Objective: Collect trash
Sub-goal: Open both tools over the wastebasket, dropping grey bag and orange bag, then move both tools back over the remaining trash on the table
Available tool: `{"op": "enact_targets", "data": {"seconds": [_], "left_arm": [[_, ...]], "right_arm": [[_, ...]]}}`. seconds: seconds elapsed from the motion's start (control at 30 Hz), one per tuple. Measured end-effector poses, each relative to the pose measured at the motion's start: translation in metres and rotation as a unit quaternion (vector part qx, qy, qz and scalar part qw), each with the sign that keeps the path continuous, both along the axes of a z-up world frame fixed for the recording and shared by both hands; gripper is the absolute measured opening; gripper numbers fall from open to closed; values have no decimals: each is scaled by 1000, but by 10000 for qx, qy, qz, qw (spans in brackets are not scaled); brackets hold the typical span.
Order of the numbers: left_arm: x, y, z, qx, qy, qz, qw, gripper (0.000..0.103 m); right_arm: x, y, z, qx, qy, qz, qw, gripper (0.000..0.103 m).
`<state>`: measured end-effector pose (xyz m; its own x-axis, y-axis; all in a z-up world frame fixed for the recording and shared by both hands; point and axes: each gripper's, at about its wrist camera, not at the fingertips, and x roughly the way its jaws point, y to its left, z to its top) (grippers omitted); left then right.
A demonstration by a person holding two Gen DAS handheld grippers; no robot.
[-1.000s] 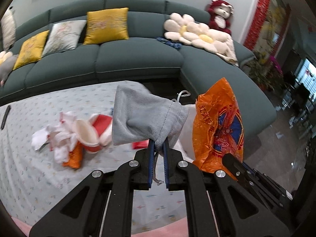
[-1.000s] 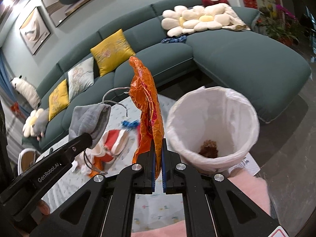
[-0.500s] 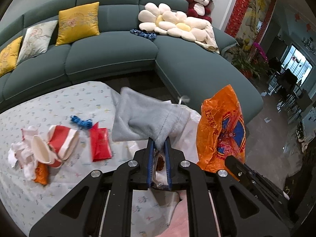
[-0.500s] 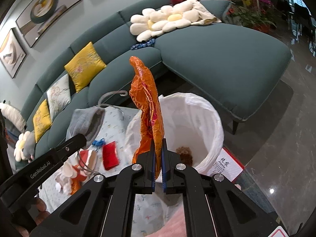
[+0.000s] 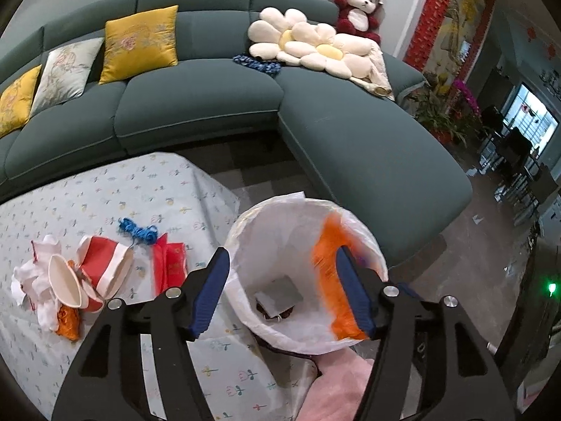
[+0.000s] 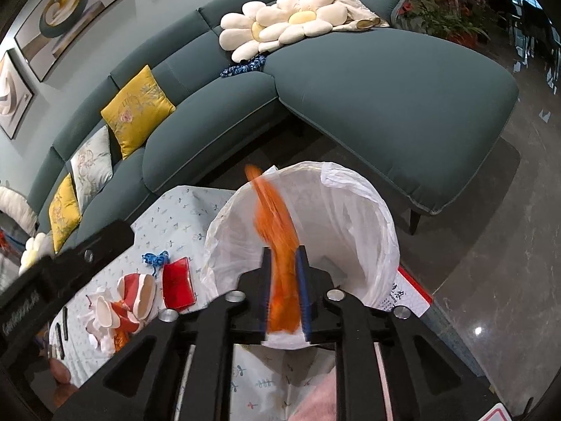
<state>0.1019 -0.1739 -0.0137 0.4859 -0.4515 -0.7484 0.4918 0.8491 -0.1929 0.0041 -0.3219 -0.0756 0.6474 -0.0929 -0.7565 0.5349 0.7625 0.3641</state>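
While paper cups (image 5: 87, 280), a red packet (image 5: 171, 266) and blue string (image 5: 136, 231) remain listed on the table (image 5: 105, 189), the left gripper (image 5: 280, 294), just opened, is held empty over the bin (image 5: 280, 217); the grey pouch (image 5: 278, 294) lies inside. The right gripper (image 6: 284, 294), just parted, releases the orange bag (image 6: 277, 224). Next pickup: table litter.

Floral tablecloth table (image 5: 105, 189), paper cups (image 5: 87, 277), red packet (image 5: 171, 266), blue string (image 5: 136, 231), tissue (image 5: 24, 280)
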Motion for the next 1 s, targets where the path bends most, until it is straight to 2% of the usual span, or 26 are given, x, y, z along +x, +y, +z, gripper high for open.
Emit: {"op": "enact_targets", "data": {"seconds": [0.07,0.3,0.87,1.0], "left_arm": [[2,7,-4,16,54,89,9999,60],[3,36,-14,46,172,427,9989,61],[1,125,-20,-50,299,1346,9904,66],[0,148,-23,-67,324,1561,9872,70]], "right_arm": [[2,2,1,-21,-18,5,10000,34],[7,26,7,-192,-7,220,9996,45],[15,91,21,-403,58,853,9955,50],[17,105,23,-442,78,1010,9939,50]]}}
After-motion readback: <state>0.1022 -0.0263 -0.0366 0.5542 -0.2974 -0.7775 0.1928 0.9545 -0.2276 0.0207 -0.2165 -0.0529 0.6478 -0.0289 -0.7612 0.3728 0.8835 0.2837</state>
